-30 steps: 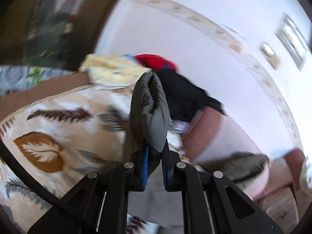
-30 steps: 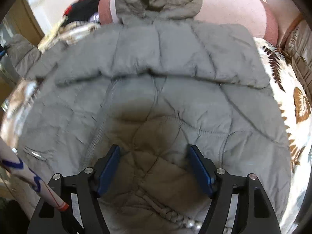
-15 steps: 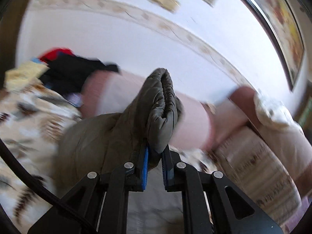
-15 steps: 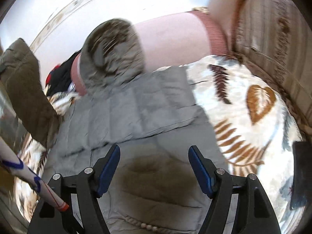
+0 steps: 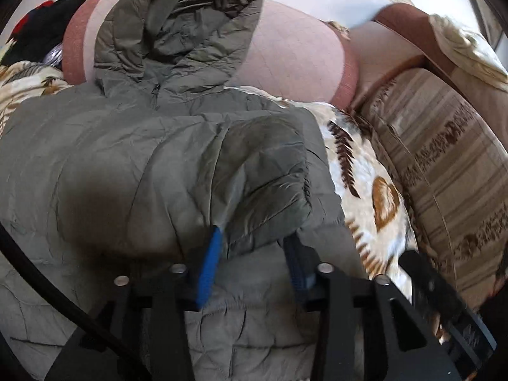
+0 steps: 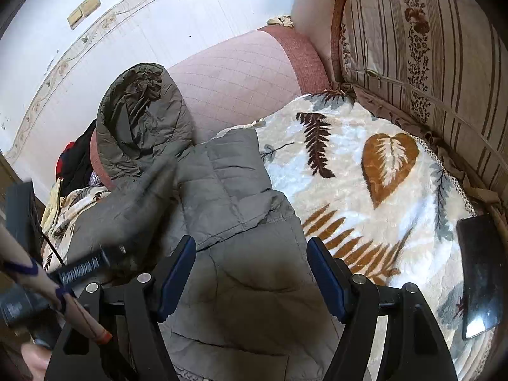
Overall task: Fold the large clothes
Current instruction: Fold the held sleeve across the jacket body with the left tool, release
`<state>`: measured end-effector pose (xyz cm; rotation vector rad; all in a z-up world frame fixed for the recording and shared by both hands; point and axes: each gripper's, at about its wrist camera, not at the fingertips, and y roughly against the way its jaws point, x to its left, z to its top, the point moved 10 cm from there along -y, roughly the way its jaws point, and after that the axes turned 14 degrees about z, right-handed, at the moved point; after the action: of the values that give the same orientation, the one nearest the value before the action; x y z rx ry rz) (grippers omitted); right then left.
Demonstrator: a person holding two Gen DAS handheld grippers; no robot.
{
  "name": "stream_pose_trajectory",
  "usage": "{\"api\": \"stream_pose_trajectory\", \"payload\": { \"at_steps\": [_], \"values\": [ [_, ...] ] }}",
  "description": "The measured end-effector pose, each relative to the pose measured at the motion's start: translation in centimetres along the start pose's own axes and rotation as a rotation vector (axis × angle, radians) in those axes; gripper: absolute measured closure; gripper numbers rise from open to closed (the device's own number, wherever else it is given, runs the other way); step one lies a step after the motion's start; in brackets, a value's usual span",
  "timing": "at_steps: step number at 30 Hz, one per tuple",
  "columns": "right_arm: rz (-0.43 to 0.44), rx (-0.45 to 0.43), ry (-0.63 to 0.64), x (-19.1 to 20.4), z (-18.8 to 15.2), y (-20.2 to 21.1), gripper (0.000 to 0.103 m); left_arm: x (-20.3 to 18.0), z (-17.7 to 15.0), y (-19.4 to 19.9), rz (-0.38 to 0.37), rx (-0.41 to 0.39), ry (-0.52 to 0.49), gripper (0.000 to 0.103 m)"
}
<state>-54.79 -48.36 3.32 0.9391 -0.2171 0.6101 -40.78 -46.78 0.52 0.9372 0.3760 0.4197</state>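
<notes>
A grey-green quilted hooded jacket (image 5: 120, 146) lies flat on a leaf-patterned blanket (image 5: 365, 174), its hood (image 5: 184, 22) resting against a pink bolster. One sleeve (image 5: 270, 184) is laid across the jacket's front, its cuff end lying between the fingers of my left gripper (image 5: 254, 260), whose jaws stand apart. In the right wrist view the same jacket (image 6: 241, 254) lies below my right gripper (image 6: 250, 270), which is open and empty above the jacket's lower body. The left gripper shows blurred at the left edge of the right wrist view.
A pink bolster (image 6: 241, 66) lies at the head of the blanket (image 6: 381, 174). A striped floral cushion (image 6: 428, 47) lines the right side. A dark phone (image 6: 482, 273) lies on the blanket at right. Dark and red clothes (image 5: 35, 28) are piled at far left.
My left gripper carried the sleeve from the left across the jacket, lowered it onto the front, and its jaws opened. The right gripper stayed open over the jacket.
</notes>
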Motion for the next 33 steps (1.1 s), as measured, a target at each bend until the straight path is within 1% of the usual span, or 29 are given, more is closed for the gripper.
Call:
{"api": "stream_pose_trajectory", "payload": {
  "at_steps": [1,2,3,4,5,6,7,8,9,11,13,15,17,19,21,22,23,24,26,27,28,30,31,33],
  "values": [
    [0.002,-0.005,0.002,0.1,0.1,0.0,0.026,0.3,0.1,1.1,-0.002,-0.029,-0.016,0.054],
    [0.008,-0.017,0.003,0.2,0.3,0.0,0.026,0.9,0.7,2.0,-0.003,-0.061,-0.025,0.053],
    [0.016,-0.030,0.008,0.4,0.6,0.0,0.026,1.9,1.5,3.2,0.006,-0.106,-0.034,0.049],
    [0.026,-0.037,0.017,0.7,0.9,-0.1,0.026,3.0,2.4,4.0,0.028,-0.147,-0.041,0.040],
    [0.038,-0.044,0.033,1.2,1.3,-0.4,0.027,4.5,3.4,5.0,0.064,-0.192,-0.043,0.036],
    [0.041,-0.061,0.056,1.8,1.6,-0.6,0.030,6.0,4.2,5.8,0.103,-0.225,-0.038,0.032],
    [0.035,-0.075,0.082,2.2,2.0,-0.7,0.030,7.7,4.8,6.1,0.136,-0.241,-0.030,0.032],
    [0.029,-0.084,0.111,2.8,2.2,-1.0,0.030,9.7,5.4,6.1,0.169,-0.243,-0.016,0.032],
    [0.043,-0.077,0.137,3.6,2.3,-1.7,0.031,11.8,5.7,5.9,0.202,-0.238,0.003,0.032],
    [0.083,-0.044,0.180,5.3,2.1,-3.4,0.035,16.6,6.2,4.9,0.309,-0.220,0.038,0.032],
    [0.095,-0.014,0.225,6.6,1.6,-5.2,0.039,21.4,5.9,3.3,0.405,-0.184,0.077,0.032],
    [0.110,0.028,0.256,7.5,0.8,-6.9,0.043,24.5,5.2,2.1,0.443,-0.148,0.128,0.032],
    [0.111,0.061,0.287,8.2,0.1,-8.4,0.043,26.7,3.7,-0.1,0.450,-0.087,0.168,0.032],
    [0.072,0.108,0.318,7.8,-0.7,-10.2,0.043,27.6,2.5,-1.9,0.457,-0.041,0.183,0.031],
    [0.035,0.184,0.314,6.2,-1.8,-12.5,0.043,27.7,1.5,-3.2,0.438,-0.022,0.204,0.030],
    [0.019,0.219,0.299,5.4,-2.5,-13.5,0.042,27.8,1.3,-3.6,0.435,-0.011,0.211,0.030],
    [0.025,0.256,0.264,4.5,-3.2,-14.5,0.039,27.7,1.3,-4.0,0.436,-0.004,0.216,0.030],
    [0.038,0.264,0.232,3.9,-3.4,-15.0,0.038,27.6,1.4,-4.0,0.442,0.001,0.213,0.030],
    [0.037,0.257,0.220,3.7,-3.2,-14.9,0.038,27.2,1.6,-3.5,0.458,0.005,0.206,0.030],
    [0.026,0.253,0.233,4.0,-3.0,-14.5,0.038,27.0,1.8,-2.8,0.456,-0.007,0.207,0.032],
    [0.018,0.247,0.246,4.2,-2.9,-14.1,0.038,26.8,1.8,-1.7,0.441,-0.027,0.212,0.034],
    [0.018,0.217,0.261,4.8,-2.4,-12.7,0.038,26.4,1.5,-0.3,0.413,-0.044,0.210,0.034],
    [0.024,0.208,0.260,5.1,-2.1,-12.0,0.038,25.8,0.9,0.8,0.394,-0.052,0.204,0.034],
    [0.041,0.186,0.265,6.0,-1.9,-10.3,0.038,24.7,-0.2,2.6,0.386,-0.077,0.189,0.034]
  ]
}}
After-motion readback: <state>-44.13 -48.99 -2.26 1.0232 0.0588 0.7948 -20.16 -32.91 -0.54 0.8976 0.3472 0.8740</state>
